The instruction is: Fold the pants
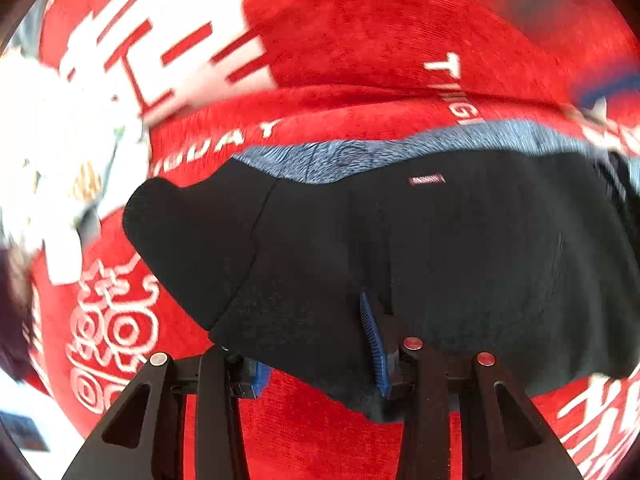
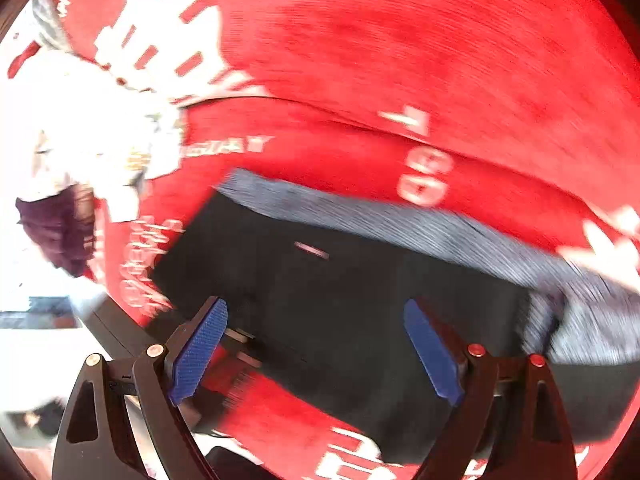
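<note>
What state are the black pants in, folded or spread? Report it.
Folded, at least partly. The black pants lie as a compact layered block on the red cloth, grey lining showing along one edge.

The pants [image 1: 440, 248] are matt black knit cloth, with a heathered blue-grey cloth band [image 1: 400, 152] along one edge. The red cover [image 1: 380, 28] beneath is plush, napped cloth with white print. The pads [image 2: 200, 352] look like blue ribbed rubber; the gripper arms [image 2: 104, 412] are matt black plastic with shiny metal pins [image 2: 155, 350]
</note>
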`<state>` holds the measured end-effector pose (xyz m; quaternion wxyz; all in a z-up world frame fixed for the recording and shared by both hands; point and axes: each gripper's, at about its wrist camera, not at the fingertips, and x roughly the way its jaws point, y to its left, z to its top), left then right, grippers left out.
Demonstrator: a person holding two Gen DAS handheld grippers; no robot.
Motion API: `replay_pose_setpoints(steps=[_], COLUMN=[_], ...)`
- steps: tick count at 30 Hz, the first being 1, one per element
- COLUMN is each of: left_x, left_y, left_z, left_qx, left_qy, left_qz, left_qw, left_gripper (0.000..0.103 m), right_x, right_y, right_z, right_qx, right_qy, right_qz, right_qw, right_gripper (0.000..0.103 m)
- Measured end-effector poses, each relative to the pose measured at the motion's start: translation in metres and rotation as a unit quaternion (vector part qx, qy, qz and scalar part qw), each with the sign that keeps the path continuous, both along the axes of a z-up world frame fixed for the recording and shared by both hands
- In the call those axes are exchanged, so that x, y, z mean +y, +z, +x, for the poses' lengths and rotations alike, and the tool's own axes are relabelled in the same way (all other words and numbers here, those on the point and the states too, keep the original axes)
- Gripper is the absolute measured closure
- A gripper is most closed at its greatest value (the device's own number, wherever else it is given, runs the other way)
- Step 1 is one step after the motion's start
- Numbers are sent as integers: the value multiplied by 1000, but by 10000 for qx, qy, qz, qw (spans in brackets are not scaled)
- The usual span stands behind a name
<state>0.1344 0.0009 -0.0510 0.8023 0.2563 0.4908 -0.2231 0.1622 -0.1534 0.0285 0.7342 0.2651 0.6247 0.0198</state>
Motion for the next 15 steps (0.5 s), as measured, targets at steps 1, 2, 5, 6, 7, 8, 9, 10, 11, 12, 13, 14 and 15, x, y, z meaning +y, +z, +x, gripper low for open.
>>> replay_pose_setpoints(steps=[1,2,5,6,7,8,9,10,11,12,13,14,15], left_x=[-1,-1,-2,-3,-4,-8,-9,-10,-10,-6,-6,-6,-7], left_y=[-1,-1,-1,-2,-2,0,1,2,2,5,4,4,4], left_z=[-2,-2,-11,-13,-16,-14,-15,-14,-14,-20,-18,-19,-19], left_qx=[-70,-106,-318,-391,-464,-489,-509,-502,-493,-498,-503,-517,-536], left_qy=[-54,-72,-225,-277,-331,-334,-346,-338,-328,-335,-333,-341,-354], left_qz=[40,61,205,262,323,343,349,339,329,319,319,321,332], left_qw=[10000,9999,9990,9985,9979,9977,9975,9976,9977,9977,9977,9976,9974], left_gripper=[62,62,62,62,62,62,62,62,62,62,62,62,62], right_x=[8,16,49,66,78,89,104,114,125,133,138,141,142], right_y=[0,-1,-12,-18,-21,-26,-34,-40,-47,-55,-61,-67,-73], right_z=[16,29,67,81,88,94,102,106,109,111,112,110,110], right_qx=[39,112,499,639,739,845,1031,1163,1312,1491,1628,1754,1849], right_qy=[142,292,853,1153,1350,1520,1737,1857,1974,2080,2141,2180,2191], right_qz=[206,405,889,1005,1043,1056,1069,1078,1058,997,918,810,765], right_qw=[9997,9987,9911,9862,9826,9791,9735,9697,9657,9615,9587,9566,9550], right_gripper=[11,11,11,11,11,11,11,11,11,11,13,26,38])
